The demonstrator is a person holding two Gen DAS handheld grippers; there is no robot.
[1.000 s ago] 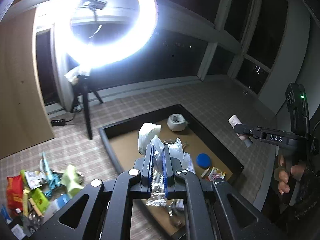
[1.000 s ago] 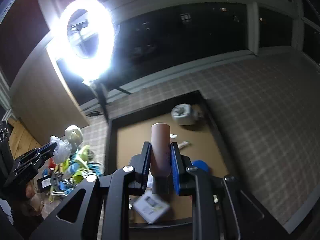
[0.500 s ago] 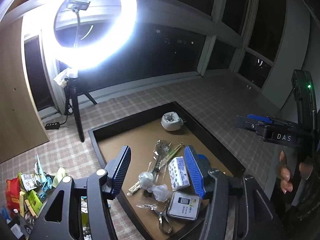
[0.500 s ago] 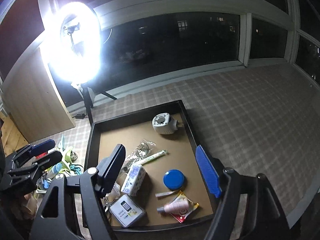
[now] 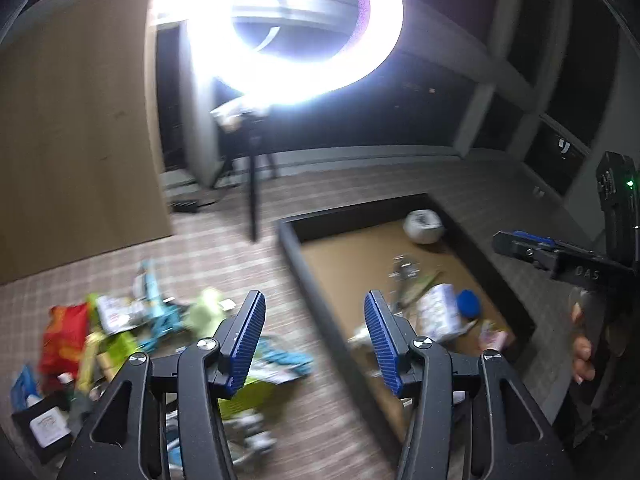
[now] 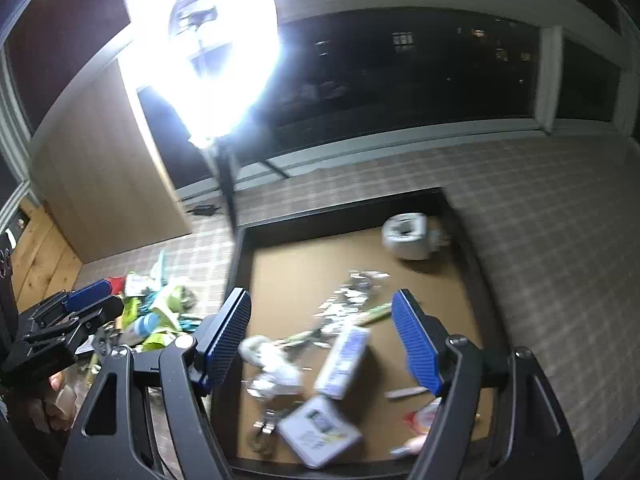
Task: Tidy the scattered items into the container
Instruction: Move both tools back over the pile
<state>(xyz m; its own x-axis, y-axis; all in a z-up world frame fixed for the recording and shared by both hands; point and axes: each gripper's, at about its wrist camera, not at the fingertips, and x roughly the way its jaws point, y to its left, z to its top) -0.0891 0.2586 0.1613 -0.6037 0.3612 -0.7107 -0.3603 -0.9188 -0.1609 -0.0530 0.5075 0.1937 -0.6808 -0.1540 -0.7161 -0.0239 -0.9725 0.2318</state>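
Observation:
A black-walled tray [image 5: 316, 296] with a brown floor lies on the checked carpet and holds several items, among them a white round device [image 5: 423, 221], a white box [image 6: 343, 356] and a blue disc [image 5: 468, 303]. The tray wall also shows in the right wrist view [image 6: 236, 264]. A pile of scattered packets [image 5: 132, 320] lies left of the tray. My left gripper [image 5: 314, 324] is open and empty, above the carpet between pile and tray. My right gripper [image 6: 322, 332] is open and empty above the tray. Both views are motion-blurred.
A bright ring light on a tripod [image 5: 253, 200] stands behind the tray's far left corner. A wooden panel [image 5: 76, 152] stands at the left. A power strip [image 5: 184, 205] lies by the tripod. Dark windows line the far wall.
Both grippers opened and dropped their loads, a clear bag and a pink tube, into the tray. Since then the left gripper has swung left toward the pile, and the right has shifted a little.

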